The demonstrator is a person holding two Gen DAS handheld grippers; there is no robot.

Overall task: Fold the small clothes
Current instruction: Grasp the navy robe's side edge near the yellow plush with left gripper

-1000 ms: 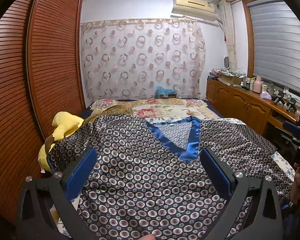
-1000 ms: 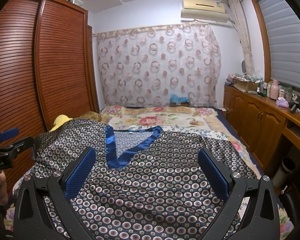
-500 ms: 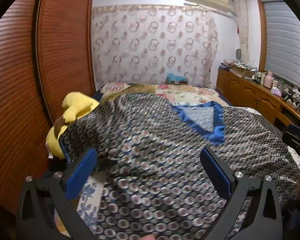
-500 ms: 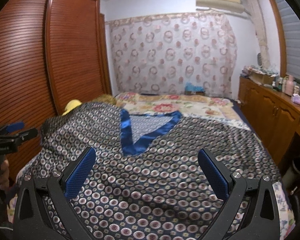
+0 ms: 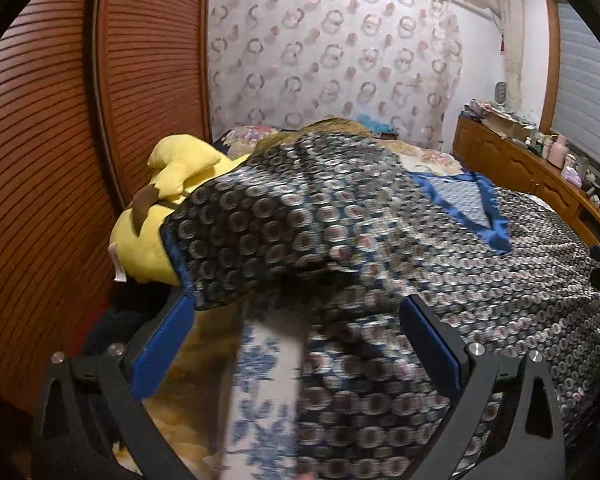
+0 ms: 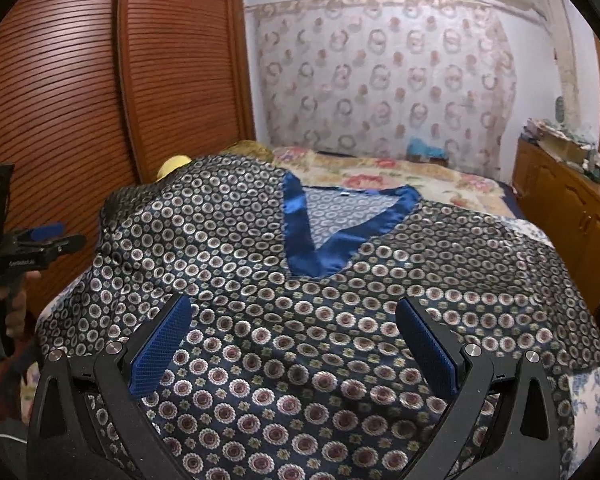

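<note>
Garment: patterned satin top [image 6: 260, 280] with blue V-neck trim [image 6: 300, 236], spread flat on the bed [image 6: 380, 168].
Progress: no fold yet; all folds remaining.
Left gripper [image 5: 296, 320]: wide open, empty, nosing at the left sleeve edge [image 5: 188, 272].
Right gripper [image 6: 292, 328]: wide open, empty, hovering mid-garment.
Room: yellow plush toy [image 5: 168, 200] and wardrobe [image 5: 60, 160] crowding left; right side freer.

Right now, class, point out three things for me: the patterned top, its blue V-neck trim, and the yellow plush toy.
top [image 6: 300, 340], right wrist view, on the front panel below the neckline.
trim [image 6: 296, 220], right wrist view, on the left band of the V.
plush toy [image 5: 148, 240], left wrist view, on its yellow body beside the top's sleeve.
</note>
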